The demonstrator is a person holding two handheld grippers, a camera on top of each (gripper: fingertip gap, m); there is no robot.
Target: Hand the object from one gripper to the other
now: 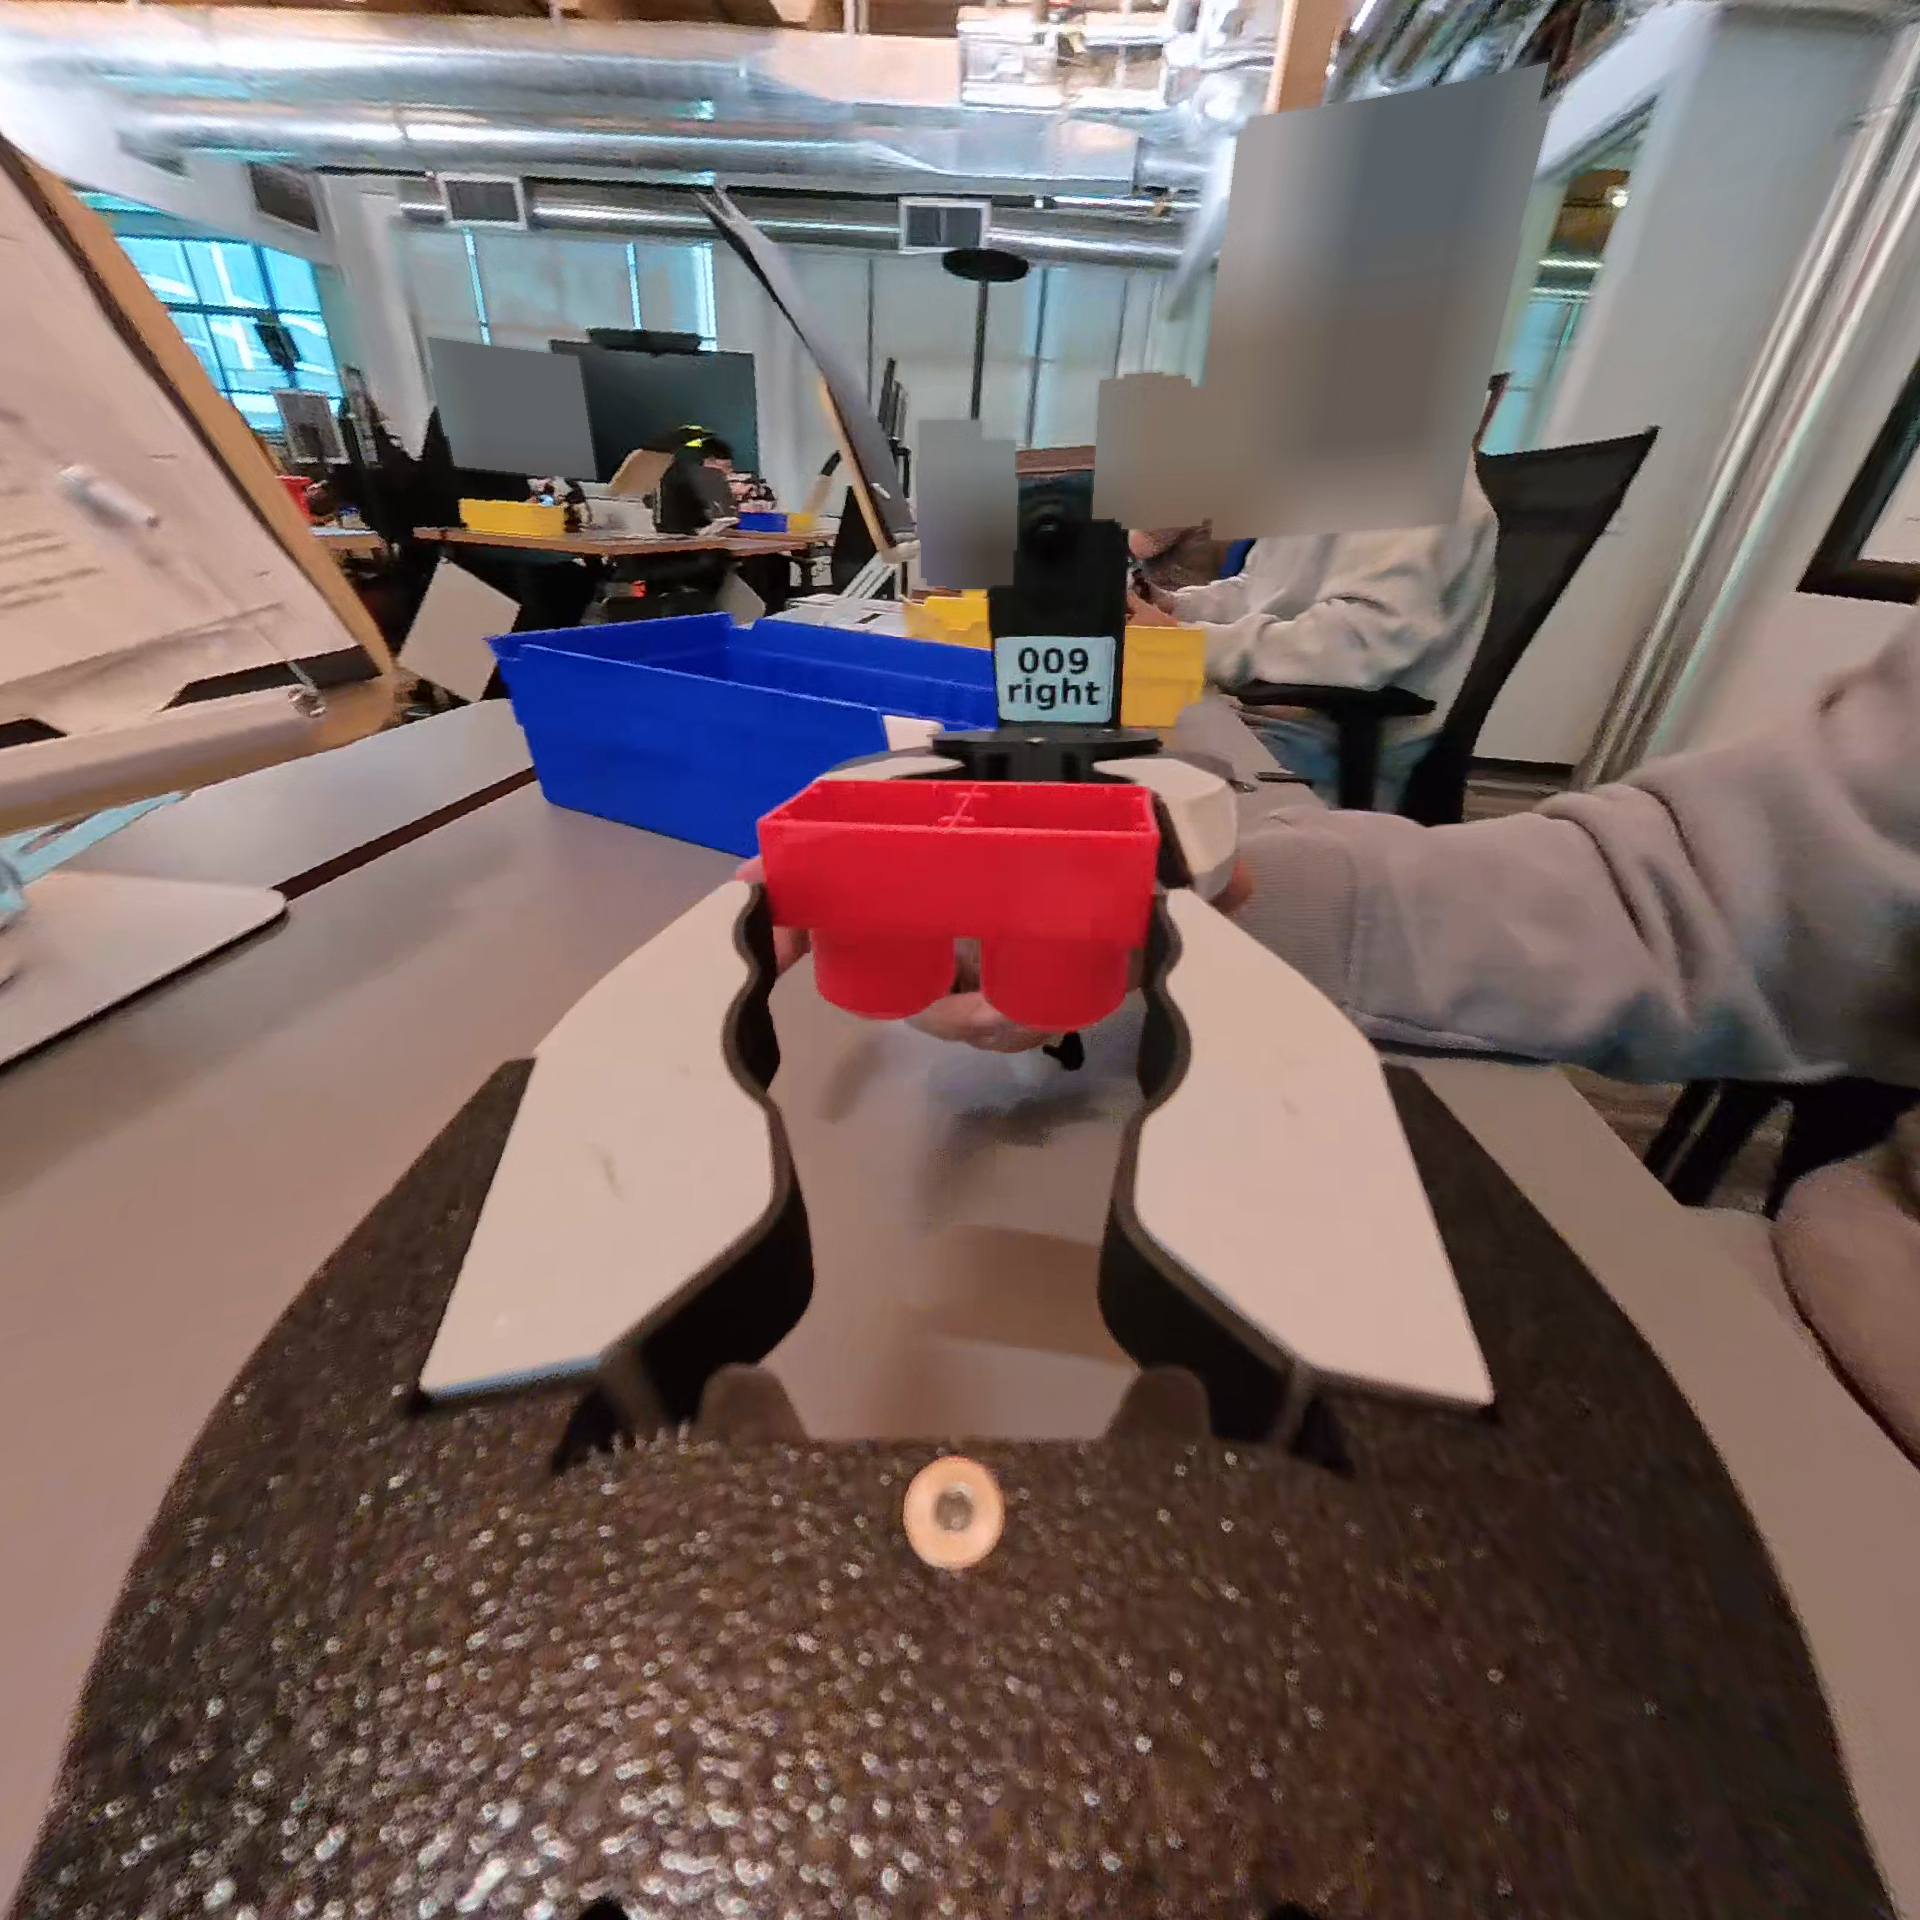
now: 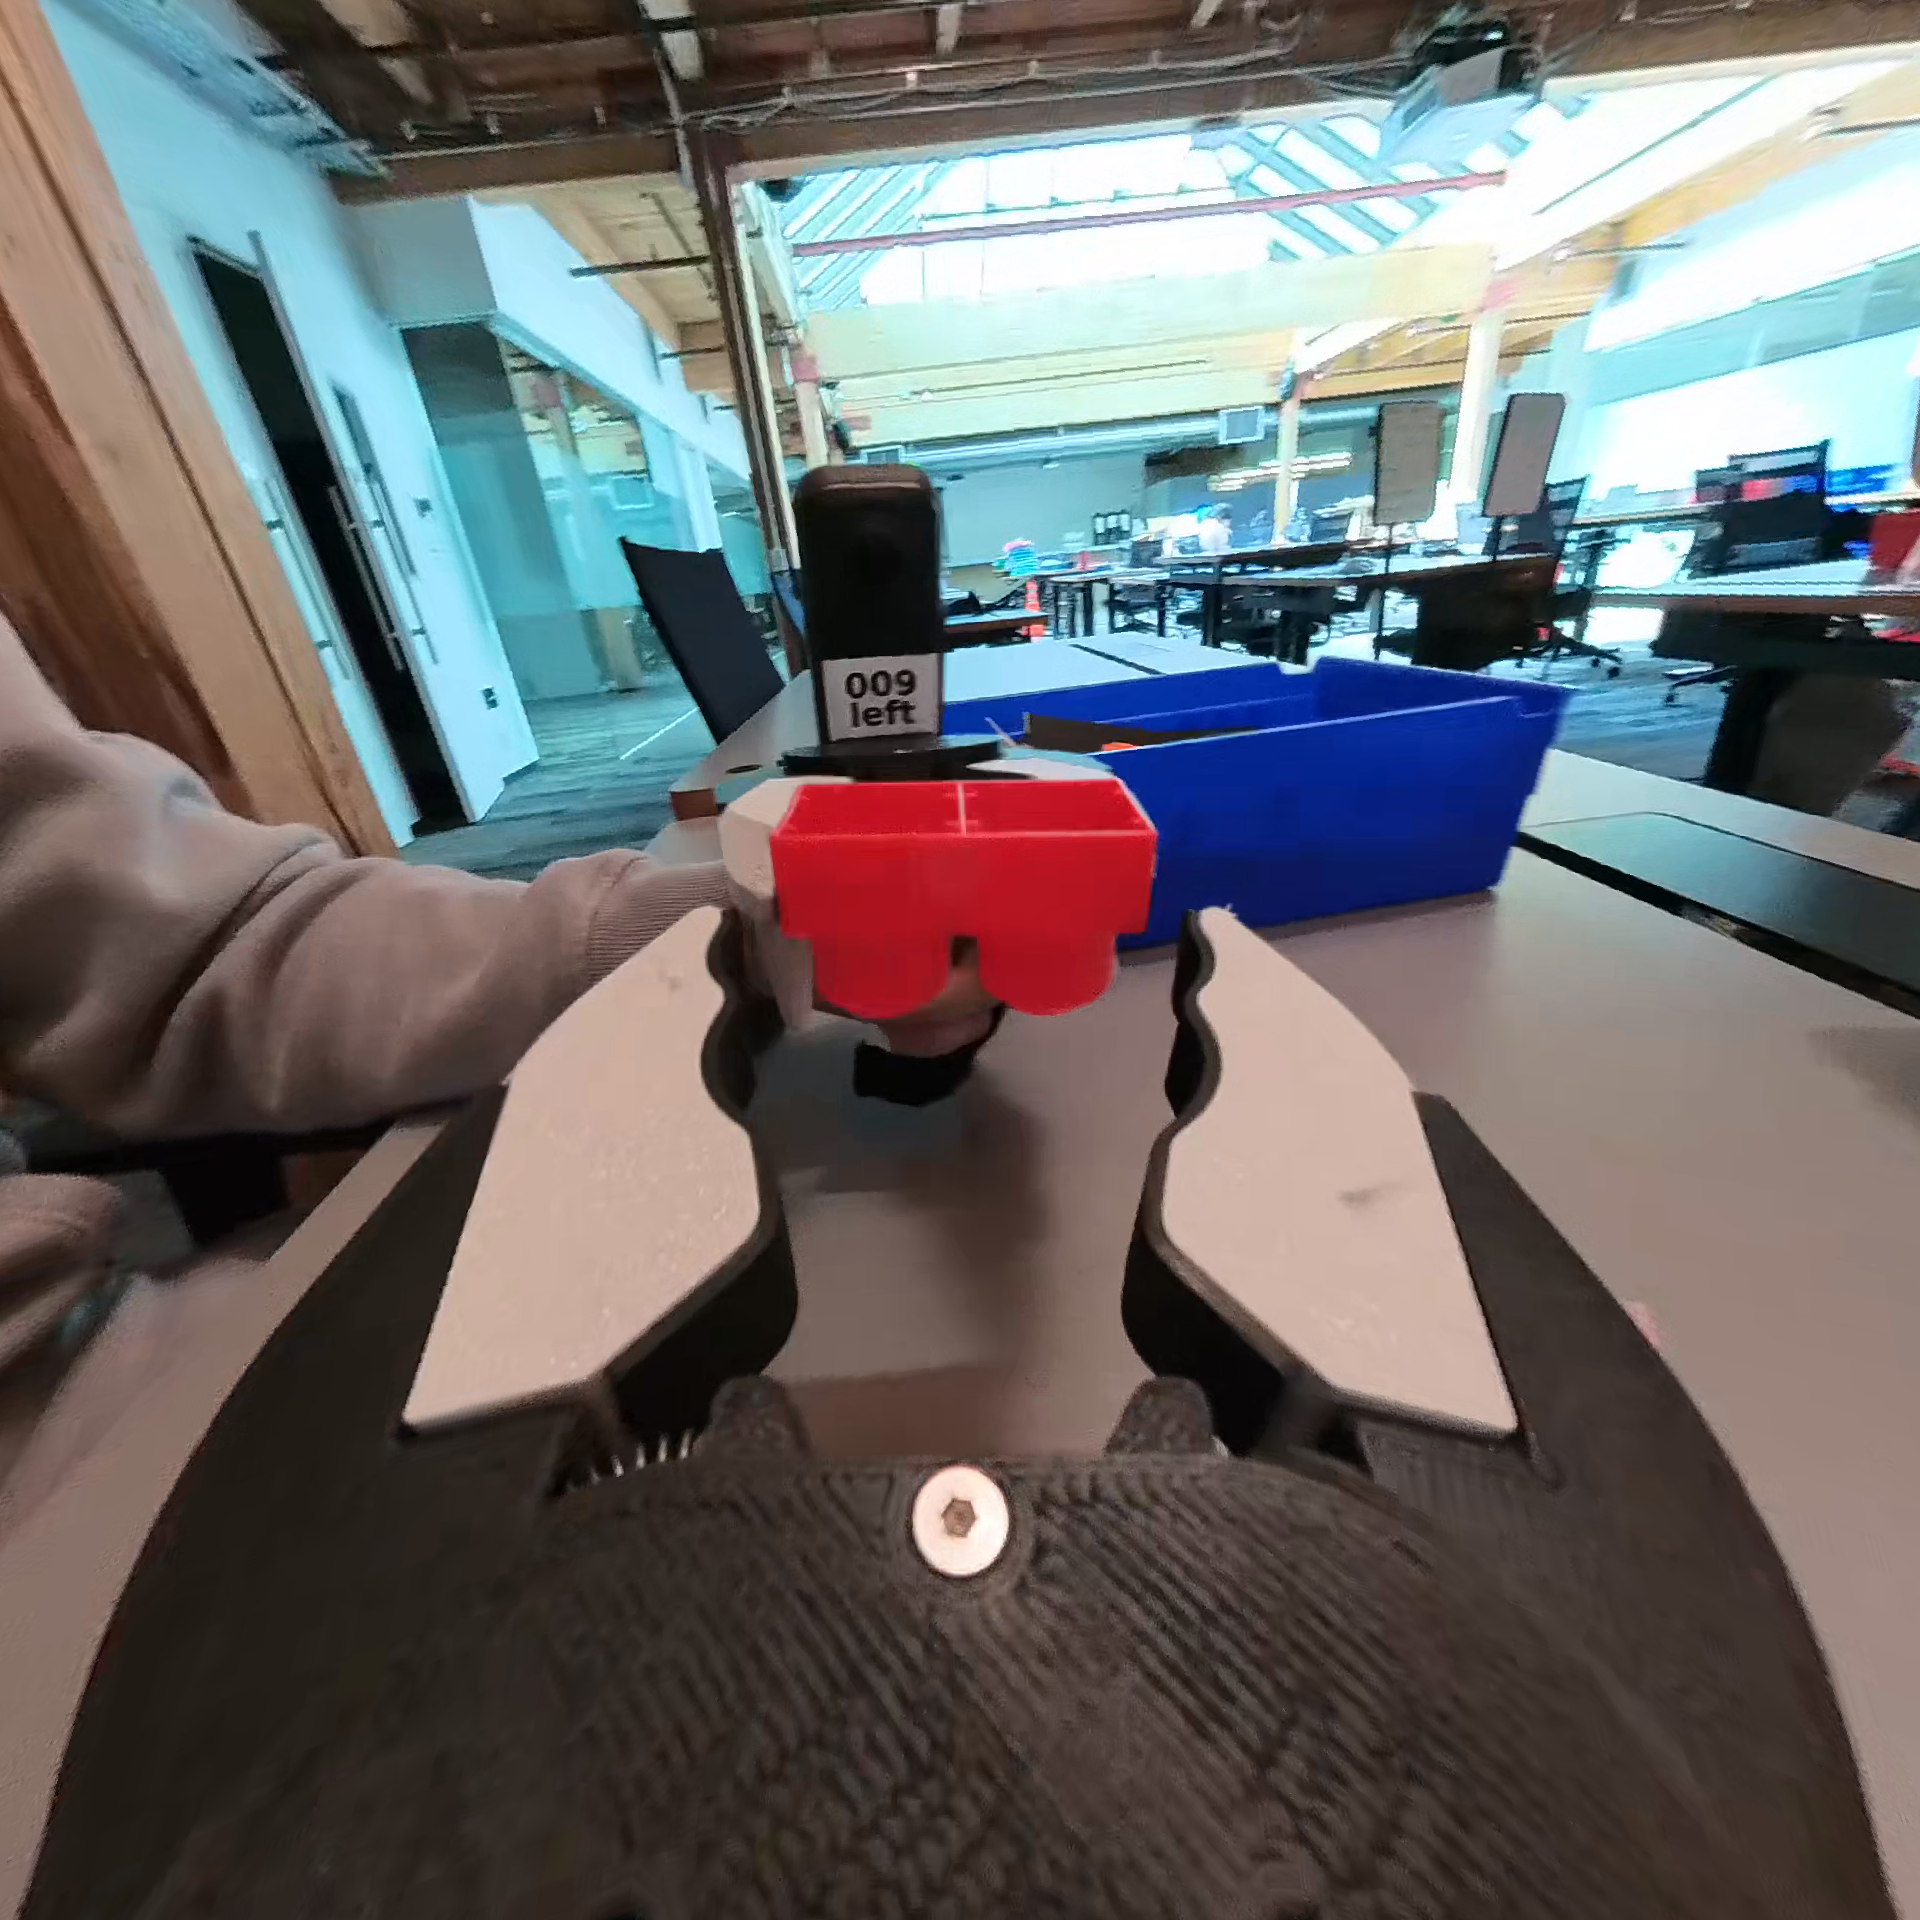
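Note:
A red two-stud brick hangs above the grey table with its hollow side up and its studs down. My left gripper is shut on it, one fingertip pressed against each end. My right gripper faces it from the other side and is open. Its fingertips stand either side of the brick, with a small gap showing on the right. Each gripper shows behind the brick in the other's view. A hand in a grey sleeve holds the right gripper.
A blue bin stands on the table just behind the grippers; it also shows in the right wrist view. A yellow bin and a seated person are beyond it. A leaning board stands at left. Both grippers' tips are close together, under 4 cm apart.

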